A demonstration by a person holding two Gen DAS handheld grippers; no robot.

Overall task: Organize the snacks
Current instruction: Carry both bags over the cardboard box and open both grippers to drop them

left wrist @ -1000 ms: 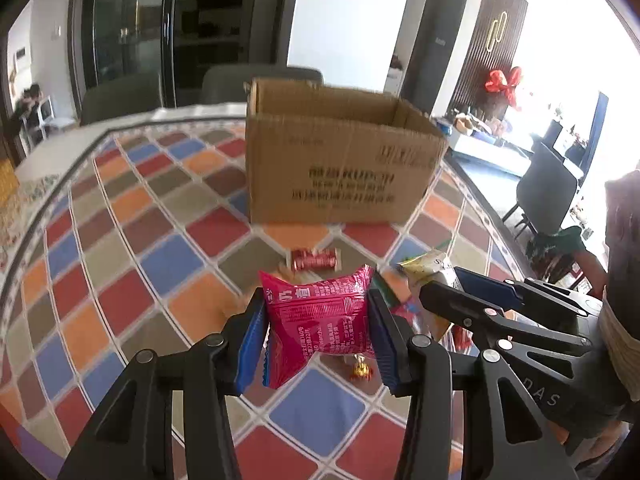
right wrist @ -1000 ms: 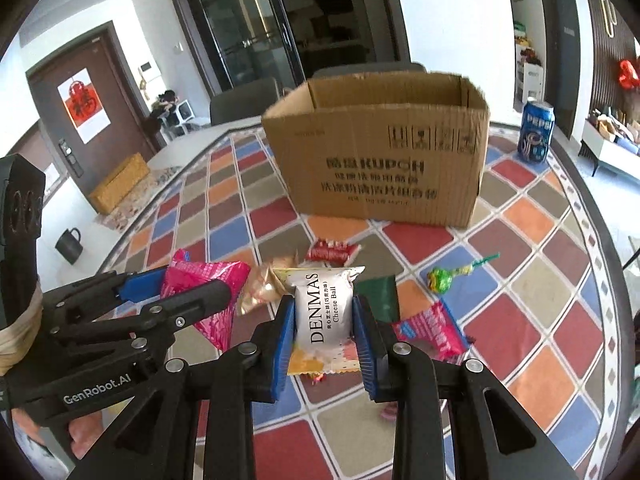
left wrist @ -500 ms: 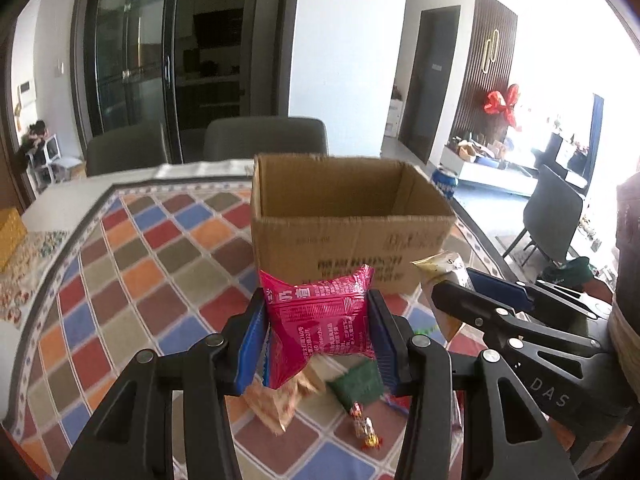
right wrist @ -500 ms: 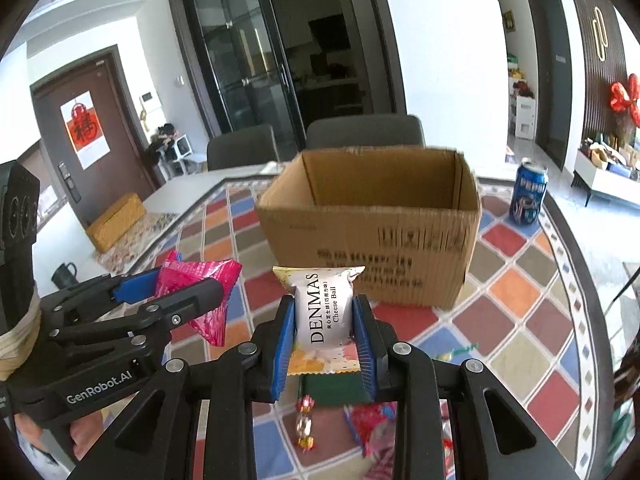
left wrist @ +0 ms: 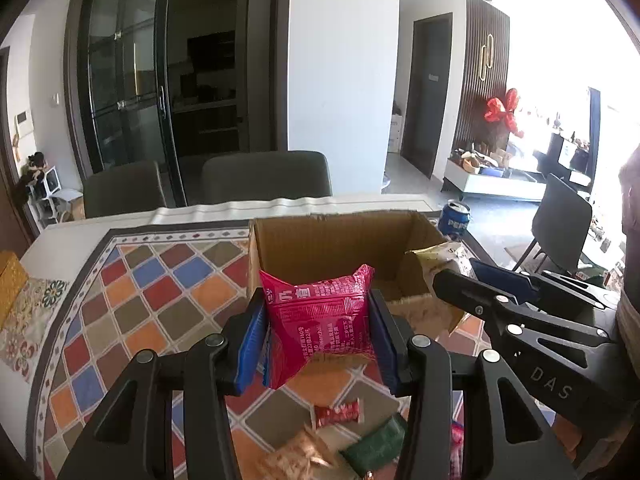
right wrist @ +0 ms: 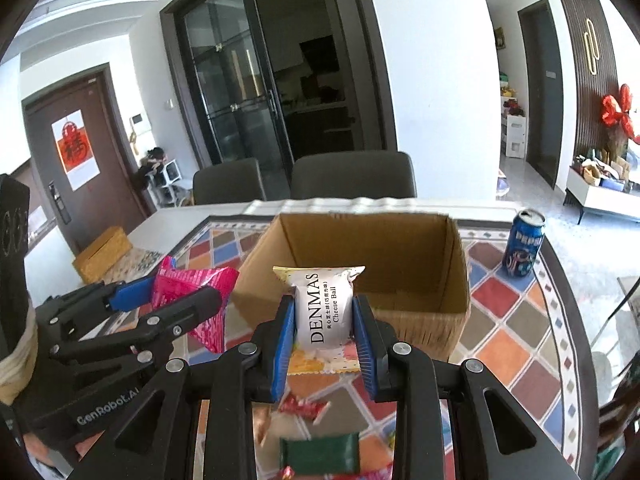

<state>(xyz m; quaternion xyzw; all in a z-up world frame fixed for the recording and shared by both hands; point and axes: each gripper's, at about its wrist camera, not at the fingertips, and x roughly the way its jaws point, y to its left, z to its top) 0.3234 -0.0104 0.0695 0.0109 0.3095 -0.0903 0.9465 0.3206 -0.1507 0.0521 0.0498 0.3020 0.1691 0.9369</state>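
Snacks are in the air now, one packet in each set of tongs, and both have risen from low over the counter to the level of the cardboard box's open top. From the left wrist view, the left tongs [left wrist: 318,332] are clamped on the pink packet [left wrist: 320,316], which a second ago hung above loose sweets with the box wall facing it; now the packet sits in front of the near rim of the cardboard box [left wrist: 332,240] and the bare brown inside is visible, so the box looks to hold nothing yet. Left behind on the patterned counter [left wrist: 160,292] below are a small red wrapper [left wrist: 338,415] and a green packet [left wrist: 376,446]. The right tongs [left wrist: 460,280] show at the right edge, level with the box's near corner, carrying their pale packet. From the right wrist view, the right tongs [right wrist: 324,336] are closed on the white Denmas cheese-ball packet [right wrist: 324,312], held upright just short of the box rim [right wrist: 456,264], where earlier the printed side wall filled the view. The left tongs [right wrist: 168,292] with the pink packet [right wrist: 196,280] ride alongside to the left. A blue Pepsi can [right wrist: 522,246] stands beyond the box. Judging by this, lifting is done; carrying forward over the rim and releasing both packets remains.
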